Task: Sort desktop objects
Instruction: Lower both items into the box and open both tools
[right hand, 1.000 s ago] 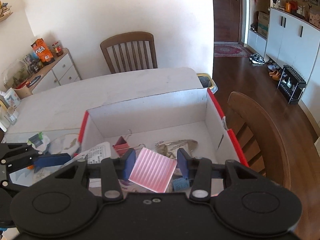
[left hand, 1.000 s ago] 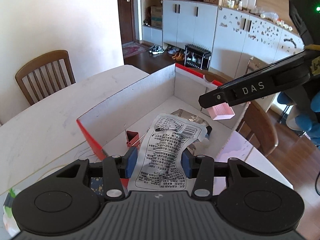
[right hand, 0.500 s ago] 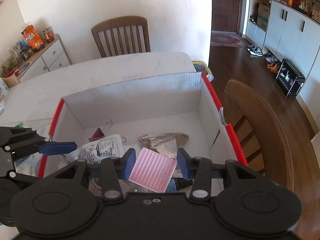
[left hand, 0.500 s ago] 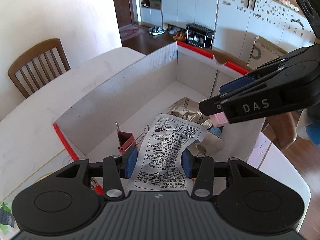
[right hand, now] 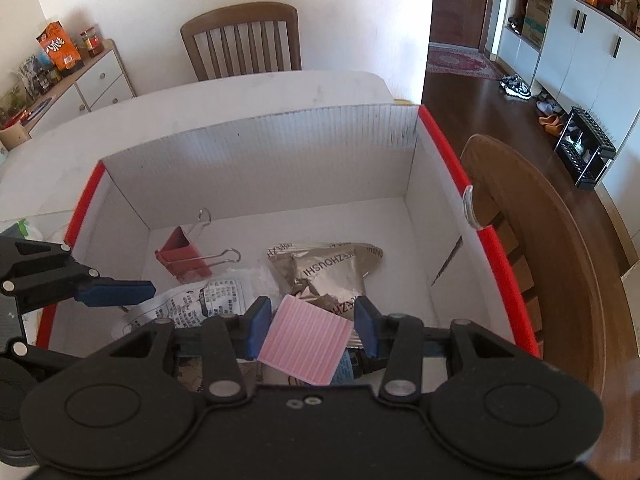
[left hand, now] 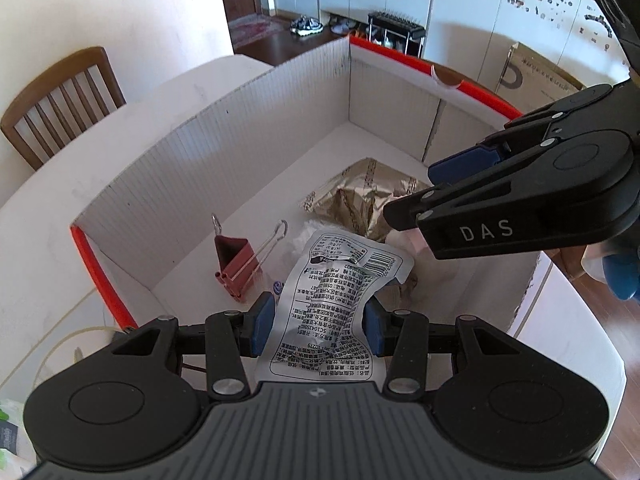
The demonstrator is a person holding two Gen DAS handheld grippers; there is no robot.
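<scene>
A white cardboard box (left hand: pixel 224 148) with red rims stands on the table, seen also in the right wrist view (right hand: pixel 256 152). My left gripper (left hand: pixel 318 322) is shut on a silver printed packet (left hand: pixel 332 304), held over the box's near side. My right gripper (right hand: pixel 308 326) is shut on a pink ribbed pad (right hand: pixel 306 344) above the box floor. The right gripper (left hand: pixel 412 216) reaches in from the right in the left wrist view. A red binder clip (right hand: pixel 182 256) and a crumpled gold wrapper (right hand: pixel 324 268) lie in the box.
A wooden chair (right hand: pixel 244 40) stands behind the white table (right hand: pixel 168 104), another chair (right hand: pixel 532 248) to the right of the box. A sideboard (right hand: pixel 92 80) with snack packs is at the back left. Small items lie on the table left of the box.
Both grippers have sunk toward the box with their loads. The box now fills more of each view and the right gripper is lower inside it.
</scene>
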